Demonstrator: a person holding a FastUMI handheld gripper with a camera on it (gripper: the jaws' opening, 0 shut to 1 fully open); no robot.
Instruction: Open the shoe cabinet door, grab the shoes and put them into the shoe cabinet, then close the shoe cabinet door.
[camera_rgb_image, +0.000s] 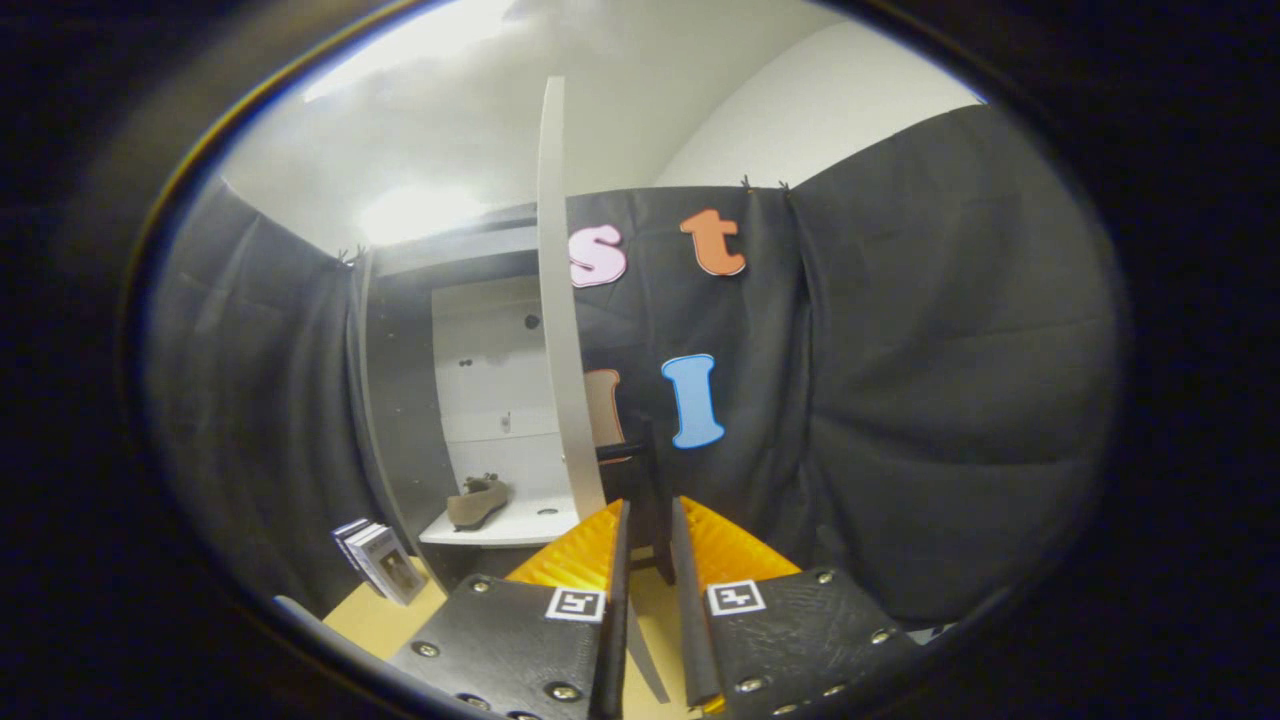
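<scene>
One shoe (478, 502) lying on the shoe cabinet (497, 527) shelf, left of the door (560, 330). Gripper (648, 520) nearly clenched, straddling the door's edge, possibly pinching. Risking slipping off, leaving it ajar.

Booklets (378, 560) leaning on wooden floor (385, 620) beside black cloth wall (950, 400).

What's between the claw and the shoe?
In the gripper view, the open door's edge, running between the fingers of the claw; the shoe lies beyond on the shelf.

A recording booth: black cloth walls (950, 380) drape behind a shoe cabinet (495, 400).
</scene>
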